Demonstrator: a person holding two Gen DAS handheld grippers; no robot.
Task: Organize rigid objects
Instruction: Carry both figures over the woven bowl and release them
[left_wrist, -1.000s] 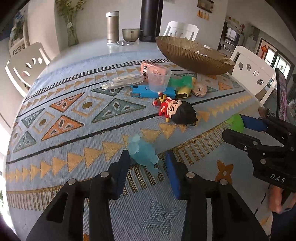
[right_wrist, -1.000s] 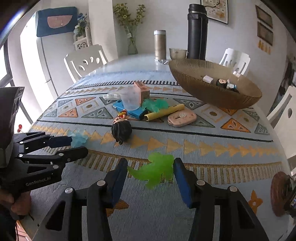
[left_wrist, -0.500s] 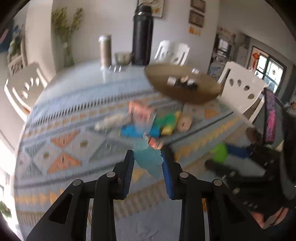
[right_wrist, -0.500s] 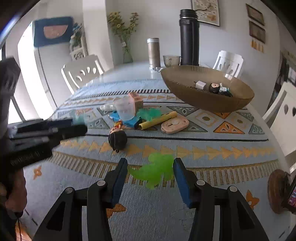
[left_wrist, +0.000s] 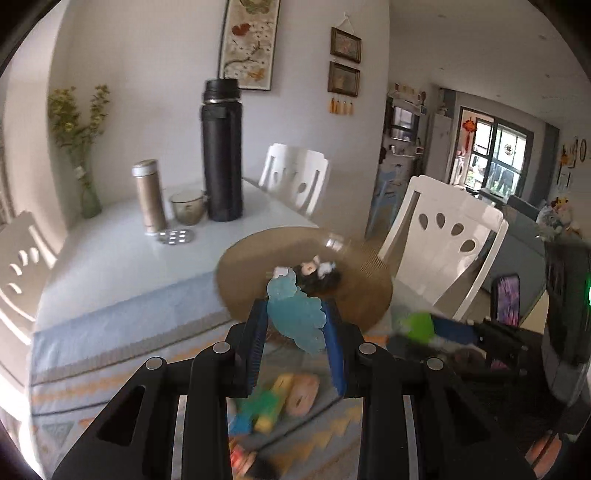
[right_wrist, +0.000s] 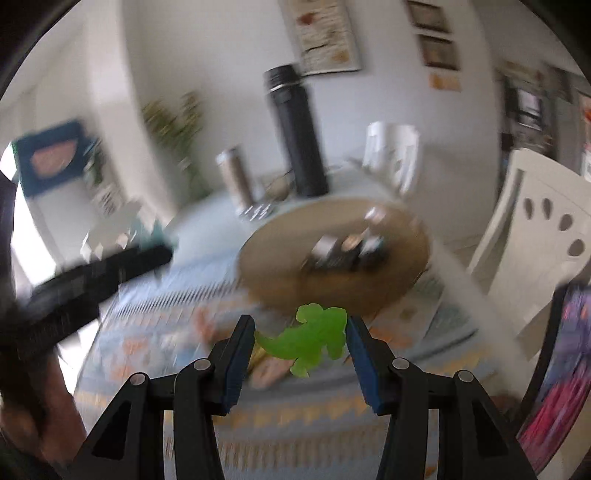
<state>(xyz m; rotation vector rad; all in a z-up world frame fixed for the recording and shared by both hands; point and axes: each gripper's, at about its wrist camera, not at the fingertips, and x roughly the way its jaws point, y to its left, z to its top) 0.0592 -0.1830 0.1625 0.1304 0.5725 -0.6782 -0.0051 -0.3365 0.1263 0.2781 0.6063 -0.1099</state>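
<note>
My left gripper is shut on a pale blue translucent toy figure and holds it in the air just before the brown woven bowl. My right gripper is shut on a green dinosaur toy, also raised, in front of the bowl. The bowl holds several small toys. The right gripper with the green toy shows at the right of the left wrist view. The left gripper shows blurred at the left of the right wrist view.
On the patterned cloth below lie a pink case, a yellow and green piece and a doll. A tall black flask, a gold thermos and a glass cup stand behind. White chairs ring the table.
Both grippers have lifted off the tablecloth with their toys and moved forward toward the brown bowl, which now sits close ahead. The views are blurred by the motion.
</note>
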